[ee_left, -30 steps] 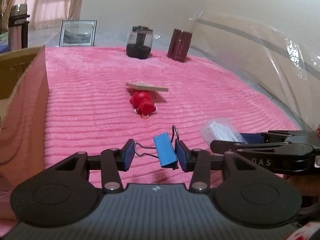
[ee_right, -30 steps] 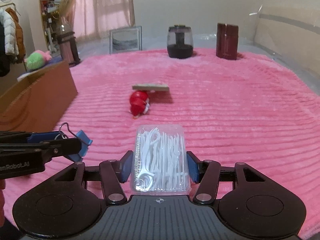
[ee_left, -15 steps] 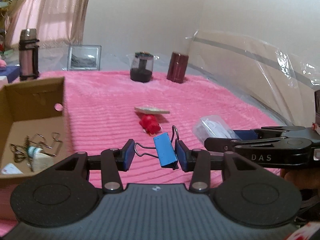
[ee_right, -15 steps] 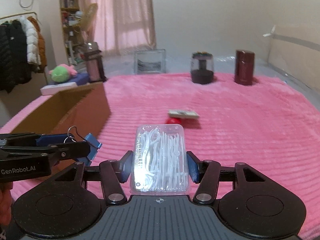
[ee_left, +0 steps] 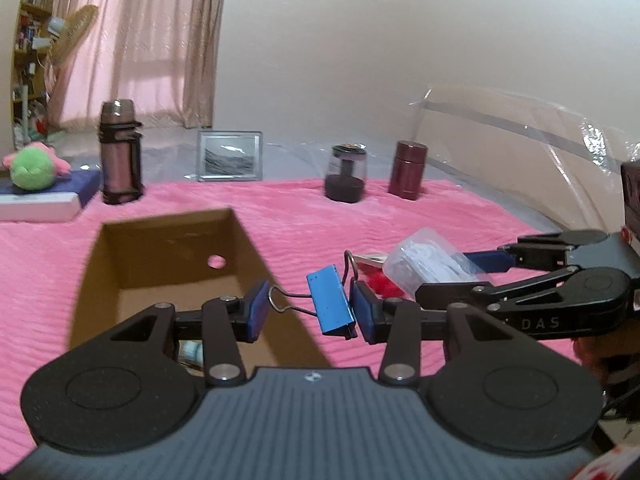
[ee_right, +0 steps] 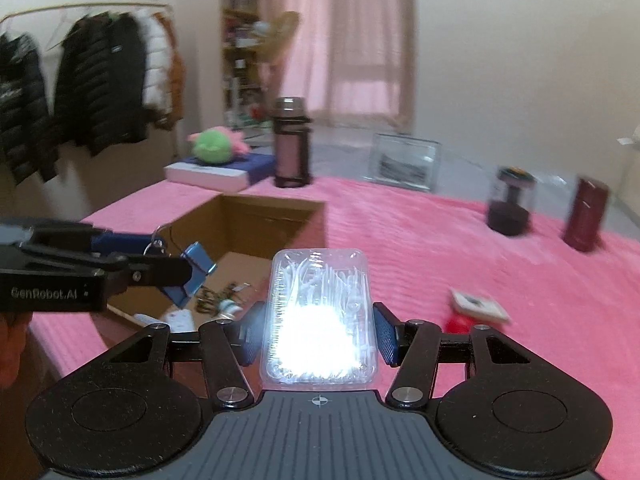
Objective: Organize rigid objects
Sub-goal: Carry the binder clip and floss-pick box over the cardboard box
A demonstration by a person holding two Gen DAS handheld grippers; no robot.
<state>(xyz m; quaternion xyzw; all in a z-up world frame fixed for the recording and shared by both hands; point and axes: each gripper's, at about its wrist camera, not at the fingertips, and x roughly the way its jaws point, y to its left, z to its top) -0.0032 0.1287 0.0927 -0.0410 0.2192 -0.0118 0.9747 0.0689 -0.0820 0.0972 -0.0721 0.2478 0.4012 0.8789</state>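
Left wrist view: left gripper (ee_left: 306, 312) clamps a blue binder clip (ee_left: 330, 303) by its wire handles, now raised beside the cardboard box (ee_left: 168, 240), whose open interior has come into view.

Right wrist view: right gripper (ee_right: 318, 334) grips a clear floss-pick case (ee_right: 318, 308), glare-washed; box rim lies left, open pink blanket (ee_right: 440, 240) right.

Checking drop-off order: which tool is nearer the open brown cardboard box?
Left. The left tool holds its clip over the cardboard box rim; the right tool sits beside it, farther right.
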